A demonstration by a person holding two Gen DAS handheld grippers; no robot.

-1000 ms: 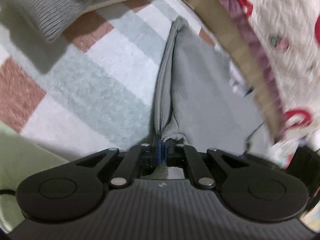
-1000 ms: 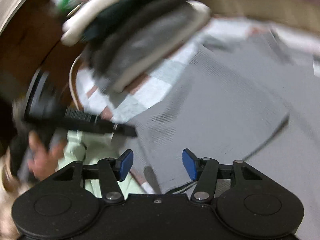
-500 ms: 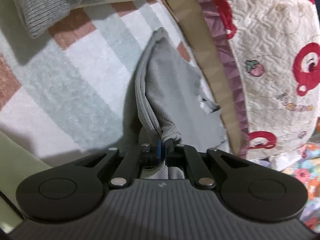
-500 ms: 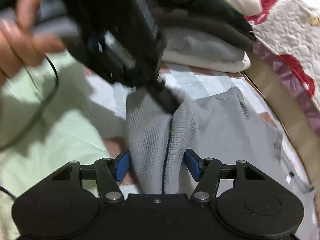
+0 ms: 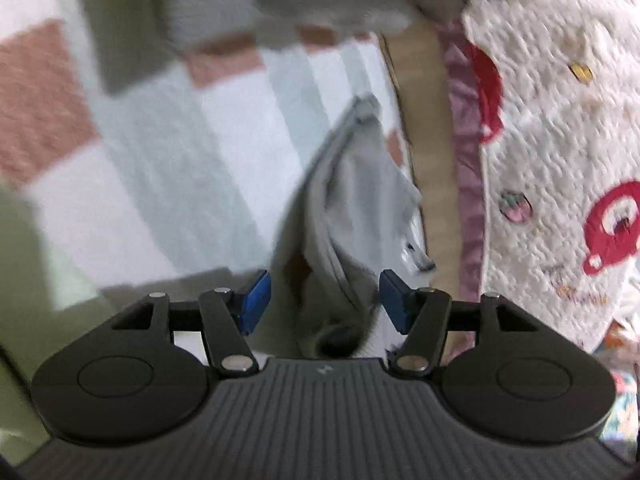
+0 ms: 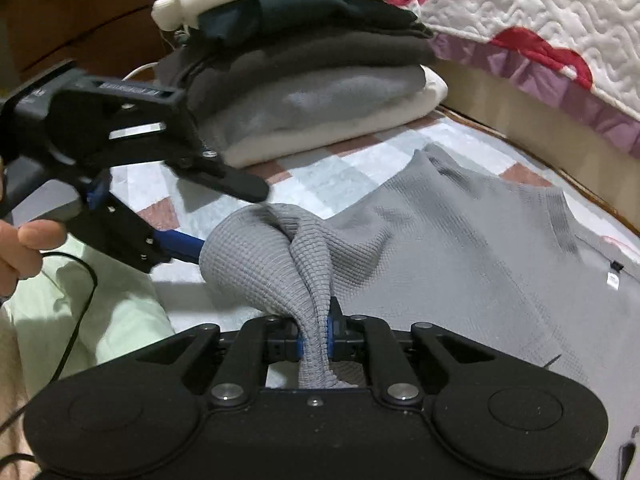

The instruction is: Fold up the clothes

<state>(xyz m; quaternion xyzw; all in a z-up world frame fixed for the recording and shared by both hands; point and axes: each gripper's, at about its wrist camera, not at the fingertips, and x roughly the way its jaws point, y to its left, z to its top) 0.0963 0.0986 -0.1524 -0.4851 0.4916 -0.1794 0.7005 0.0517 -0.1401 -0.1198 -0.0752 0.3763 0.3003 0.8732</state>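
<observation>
From the left wrist, the left gripper [image 5: 322, 300] has its blue pads spread and opening, a fold of the grey knit top [image 5: 360, 200] lying loose between them, untouched, on the checked blanket [image 5: 160, 168] beside the quilted bedspread [image 5: 560, 120].

From the right wrist, the right gripper [image 6: 315, 340] is closing, pads pinching a bunched ridge of the grey knit top [image 6: 460, 248]. A stack of folded clothes [image 6: 304, 76] sits behind; a hand [image 6: 20, 248] holds the left gripper [image 6: 224, 216], released, just beside the bunch.

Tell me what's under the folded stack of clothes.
The stack of folded clothes rests on a checked pink, white and pale green blanket, which shows around its base. Anything between stack and blanket is covered.
</observation>
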